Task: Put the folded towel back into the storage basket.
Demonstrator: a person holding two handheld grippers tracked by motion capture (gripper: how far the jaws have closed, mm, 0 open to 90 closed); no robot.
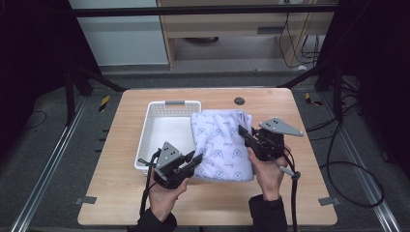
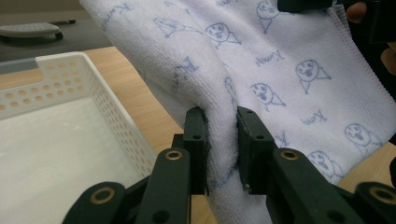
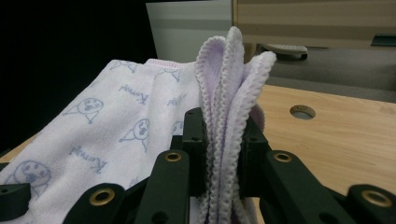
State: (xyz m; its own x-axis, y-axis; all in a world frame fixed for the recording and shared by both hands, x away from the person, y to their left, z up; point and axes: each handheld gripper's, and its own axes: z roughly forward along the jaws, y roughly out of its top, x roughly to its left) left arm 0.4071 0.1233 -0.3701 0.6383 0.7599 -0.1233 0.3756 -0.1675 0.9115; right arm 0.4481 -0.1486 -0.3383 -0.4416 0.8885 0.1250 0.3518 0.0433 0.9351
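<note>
Both tongs, left and right, pinch opposite edges of the folded lilac printed terry towel, sharing its weight above the wooden tabletop beside the white perforated plastic basket

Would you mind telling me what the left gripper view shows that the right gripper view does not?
The left gripper view shows the white basket beside the towel, and the left gripper pinching a fold of the towel's printed face. The right gripper view shows the round hole in the table, and the right gripper clamped on several stacked hemmed edges. Both share the pale printed towel and bare wooden tabletop.
</note>
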